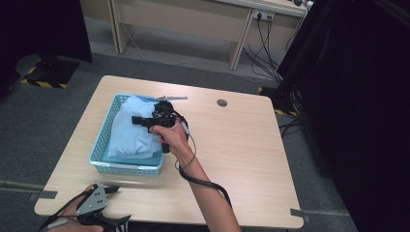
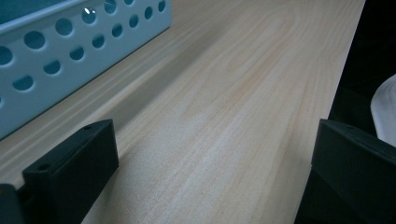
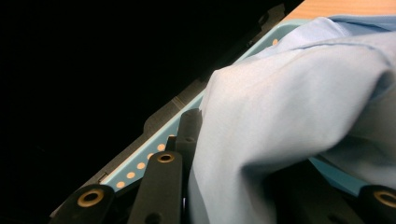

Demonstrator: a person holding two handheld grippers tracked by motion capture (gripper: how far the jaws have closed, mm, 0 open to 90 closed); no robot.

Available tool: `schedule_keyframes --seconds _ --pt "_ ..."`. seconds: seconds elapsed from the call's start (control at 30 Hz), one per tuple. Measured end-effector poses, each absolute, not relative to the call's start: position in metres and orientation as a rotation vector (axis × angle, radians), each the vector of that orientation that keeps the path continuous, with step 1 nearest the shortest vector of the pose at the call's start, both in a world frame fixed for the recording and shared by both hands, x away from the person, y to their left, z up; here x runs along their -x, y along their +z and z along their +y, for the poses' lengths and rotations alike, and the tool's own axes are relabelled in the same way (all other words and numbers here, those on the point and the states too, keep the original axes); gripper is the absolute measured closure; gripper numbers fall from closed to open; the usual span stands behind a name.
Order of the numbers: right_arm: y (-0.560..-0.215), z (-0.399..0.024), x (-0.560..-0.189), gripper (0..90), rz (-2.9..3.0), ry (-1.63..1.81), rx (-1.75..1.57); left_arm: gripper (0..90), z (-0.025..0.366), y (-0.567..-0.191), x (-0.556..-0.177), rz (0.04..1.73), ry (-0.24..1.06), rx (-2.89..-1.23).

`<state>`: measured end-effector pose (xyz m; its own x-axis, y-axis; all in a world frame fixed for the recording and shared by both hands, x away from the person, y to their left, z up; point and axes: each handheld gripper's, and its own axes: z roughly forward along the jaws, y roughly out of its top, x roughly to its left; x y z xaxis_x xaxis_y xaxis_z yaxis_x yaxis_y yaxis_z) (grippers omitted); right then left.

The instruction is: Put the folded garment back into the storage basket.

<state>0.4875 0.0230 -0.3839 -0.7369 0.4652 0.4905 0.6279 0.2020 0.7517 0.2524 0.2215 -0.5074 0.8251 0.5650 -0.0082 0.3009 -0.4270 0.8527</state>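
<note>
A light blue cloth [image 1: 128, 130] lies bunched in a pale blue perforated basket [image 1: 125, 168] on the left half of the wooden table [image 1: 241, 145]. My right gripper [image 1: 142, 120] reaches over the basket from the right and is shut on a fold of the cloth. In the right gripper view the cloth [image 3: 289, 102] drapes over the right gripper [image 3: 201, 140] and hides one jaw, with the basket rim [image 3: 154, 149] just behind. My left gripper [image 1: 118, 204] rests low at the table's front left edge. In the left gripper view, the left gripper [image 2: 210, 158] stands open over bare wood [image 2: 224, 93], beside the basket wall [image 2: 70, 51].
A round cable hole [image 1: 222, 102] sits in the table's far middle. A thin grey rod [image 1: 169, 98] lies by the basket's far rim. A wooden desk [image 1: 193, 19] with hanging cables stands behind, and a black curtain [image 1: 358, 96] closes off the right side.
</note>
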Motion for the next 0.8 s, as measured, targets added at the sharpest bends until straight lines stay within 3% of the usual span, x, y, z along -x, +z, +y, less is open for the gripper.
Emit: schedule_keyframes --seconds 0.8 --pt "-0.409 0.051 -0.500 69.6 -2.318 -1.436 1.110 0.0 0.222 -0.507 -0.252 0.636 0.345 -2.044"
